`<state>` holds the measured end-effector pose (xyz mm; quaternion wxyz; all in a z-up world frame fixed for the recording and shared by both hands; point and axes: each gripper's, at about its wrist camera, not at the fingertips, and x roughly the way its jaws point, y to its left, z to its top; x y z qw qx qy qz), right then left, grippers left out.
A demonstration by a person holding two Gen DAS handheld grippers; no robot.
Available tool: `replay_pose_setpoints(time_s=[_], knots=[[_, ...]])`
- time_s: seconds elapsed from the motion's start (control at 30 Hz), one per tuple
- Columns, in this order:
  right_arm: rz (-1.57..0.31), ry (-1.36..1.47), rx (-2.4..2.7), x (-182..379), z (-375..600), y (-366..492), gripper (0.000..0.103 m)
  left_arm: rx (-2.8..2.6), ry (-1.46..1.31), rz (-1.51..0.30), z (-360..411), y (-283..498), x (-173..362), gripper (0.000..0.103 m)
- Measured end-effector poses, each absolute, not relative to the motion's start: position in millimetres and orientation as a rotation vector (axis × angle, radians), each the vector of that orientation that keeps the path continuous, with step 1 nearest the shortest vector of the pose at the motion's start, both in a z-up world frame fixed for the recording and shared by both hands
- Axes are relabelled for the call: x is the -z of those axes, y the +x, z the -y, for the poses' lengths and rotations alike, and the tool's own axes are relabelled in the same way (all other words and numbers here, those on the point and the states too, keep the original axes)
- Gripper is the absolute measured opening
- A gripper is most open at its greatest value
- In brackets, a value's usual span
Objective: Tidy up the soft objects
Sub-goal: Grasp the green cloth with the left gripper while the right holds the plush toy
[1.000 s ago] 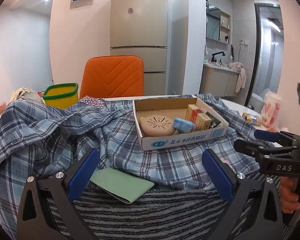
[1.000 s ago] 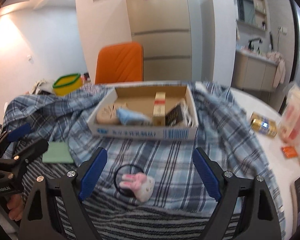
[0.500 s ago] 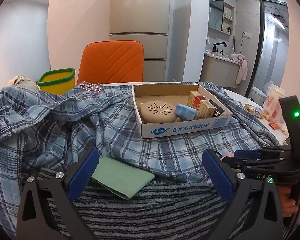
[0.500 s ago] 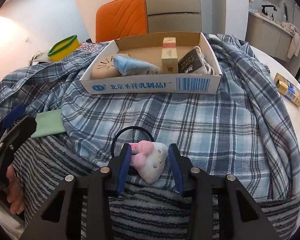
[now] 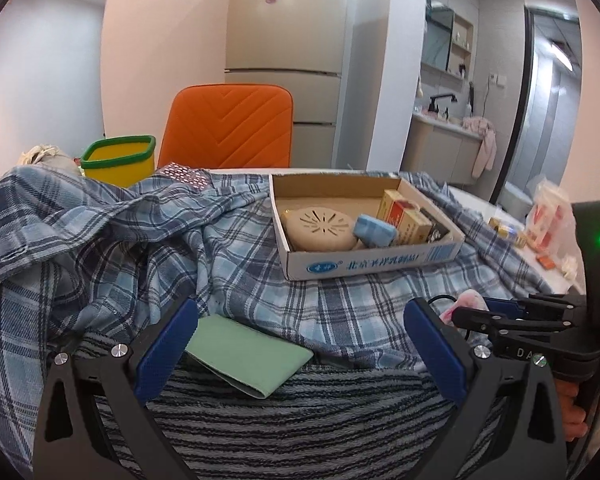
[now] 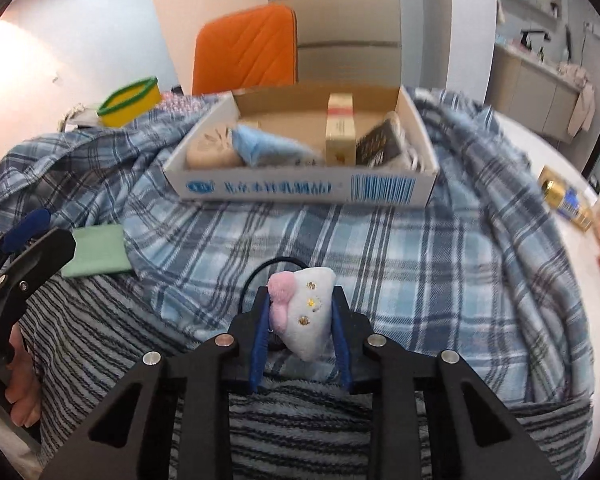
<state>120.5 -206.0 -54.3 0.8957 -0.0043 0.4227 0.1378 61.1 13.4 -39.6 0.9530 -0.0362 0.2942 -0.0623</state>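
Two tools at work: right tool [image 6: 300,312] closing on plush bunny hair tie [image 6: 306,312], light, squashy, best pinched mid-body; left tool [image 5: 300,344] wide, empty.

The left claw [image 5: 300,348] is matte black, with two wide triangular arms, each with a cut-out slot and round silver screws at the pivots. Its inner pads [image 5: 166,346] are deep blue with a fine woven texture. The right claw [image 6: 300,336] is built alike — black arms, silver screws, blue pads. Seen from the side, its body carries pale letters, perhaps "DAS", and a small green light.
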Motion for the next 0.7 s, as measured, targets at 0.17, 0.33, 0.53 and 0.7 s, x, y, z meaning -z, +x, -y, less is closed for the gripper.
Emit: replay_pose_setpoints(time_s=[0.17, 0.33, 0.53, 0.7], knots=[[-0.757, 0.008, -0.281, 34.2, 213.5, 109.6, 0.030, 0.104, -0.088, -0.617, -22.3, 60.6, 39.4, 0.103], [-0.694, -0.032, -0.313, 26.9, 204.9, 101.1, 0.030, 0.174, -0.054, -0.675, -34.9, 52.1, 46.7, 0.102], [-0.685, -0.067, -0.325, 28.2, 197.1, 97.2, 0.030, 0.148, 0.176, -0.715, -35.1, 50.6, 50.6, 0.103], [-0.678, -0.067, -0.318, 27.6, 197.8, 94.8, 0.030, 0.232, 0.002, -0.877, -42.6, 62.9, 67.9, 0.102]])
